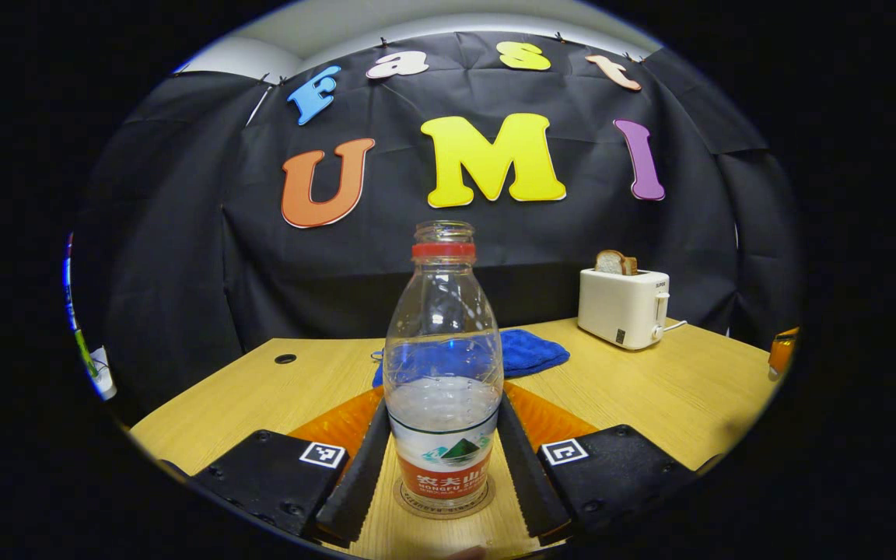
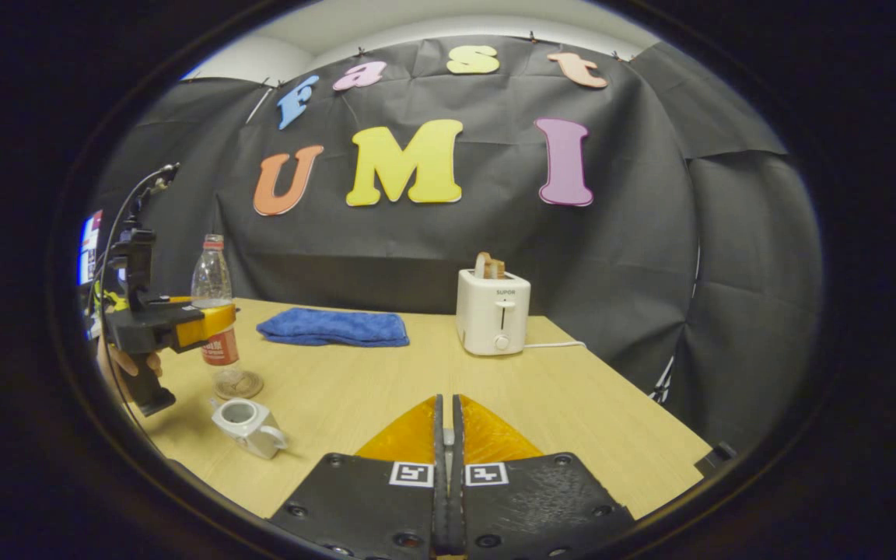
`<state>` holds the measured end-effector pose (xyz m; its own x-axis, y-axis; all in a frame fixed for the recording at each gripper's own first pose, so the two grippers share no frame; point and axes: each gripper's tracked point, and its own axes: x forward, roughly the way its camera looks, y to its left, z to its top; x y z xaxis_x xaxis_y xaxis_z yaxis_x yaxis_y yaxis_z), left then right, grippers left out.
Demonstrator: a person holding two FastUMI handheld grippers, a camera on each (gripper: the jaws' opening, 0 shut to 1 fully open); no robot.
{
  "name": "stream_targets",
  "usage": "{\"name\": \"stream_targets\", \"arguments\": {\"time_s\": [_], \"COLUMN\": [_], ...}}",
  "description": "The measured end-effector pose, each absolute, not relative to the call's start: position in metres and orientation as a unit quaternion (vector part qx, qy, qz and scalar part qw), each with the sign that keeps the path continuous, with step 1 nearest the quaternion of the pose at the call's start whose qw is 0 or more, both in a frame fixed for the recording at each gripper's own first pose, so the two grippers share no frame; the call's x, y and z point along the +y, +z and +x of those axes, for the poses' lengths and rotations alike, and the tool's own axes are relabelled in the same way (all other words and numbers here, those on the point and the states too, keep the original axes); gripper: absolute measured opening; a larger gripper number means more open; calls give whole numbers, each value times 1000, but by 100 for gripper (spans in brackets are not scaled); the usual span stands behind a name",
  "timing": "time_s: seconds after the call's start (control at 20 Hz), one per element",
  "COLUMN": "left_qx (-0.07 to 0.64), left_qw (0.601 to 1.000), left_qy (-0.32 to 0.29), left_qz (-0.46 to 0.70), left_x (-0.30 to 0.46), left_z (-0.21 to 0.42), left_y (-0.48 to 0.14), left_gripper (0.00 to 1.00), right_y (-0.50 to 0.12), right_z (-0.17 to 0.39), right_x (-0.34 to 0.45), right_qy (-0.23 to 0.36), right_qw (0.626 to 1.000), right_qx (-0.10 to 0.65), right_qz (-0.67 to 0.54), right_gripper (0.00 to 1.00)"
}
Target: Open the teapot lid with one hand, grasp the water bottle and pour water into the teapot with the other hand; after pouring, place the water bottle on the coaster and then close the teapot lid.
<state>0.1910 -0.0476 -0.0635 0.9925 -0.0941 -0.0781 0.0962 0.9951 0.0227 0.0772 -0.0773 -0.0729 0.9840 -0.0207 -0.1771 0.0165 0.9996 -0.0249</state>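
Fingers [image 1: 358,474] of the left gripper [image 1: 440,467] flanking the upright clear plastic water bottle with red label [image 1: 443,365] on its round clear coaster [image 1: 443,505], apparently touching; right gripper [image 2: 446,467] pressed shut on nothing, well right of the lidless small white teapot [image 2: 247,425] on the wooden table [image 2: 386,381].

In the left gripper view the clear plastic water bottle [image 1: 443,373] stands upright between the left gripper [image 1: 443,459] jaws, above the round clear coaster [image 1: 443,502] on the pale wooden surface [image 1: 689,389]. Behind it lies a folded blue cloth [image 1: 530,351]; to the right stands a white two-slot toaster [image 1: 624,307]. In the right gripper view a small white teapot [image 2: 247,425] sits before the coaster.
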Motion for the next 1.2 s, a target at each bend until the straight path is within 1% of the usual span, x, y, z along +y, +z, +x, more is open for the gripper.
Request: {"name": "stream_targets", "arguments": {"time_s": [0.3,0.4,0.75,1.2], "left_qx": [51,57,58,53], "left_qw": [997,998,997,998], "left_qy": [-52,-41,-42,-44], "left_qz": [3,3,-12,4], "left_x": [-49,-43,-40,-41], "left_z": [198,203,200,191], "left_y": [-78,-83,-83,-91], "left_gripper": [78,78,80,87], "right_y": [-72,-72,-75,-82], "right_z": [74,74,76,77], "right_x": [-74,-73,-69,-72], "right_qy": [-7,-6,-4,-13], "right_qw": [996,996,995,995], "right_qx": [87,88,92,97], "right_qz": [-21,-23,-26,-35], "right_gripper": [0,0,0,0]}}
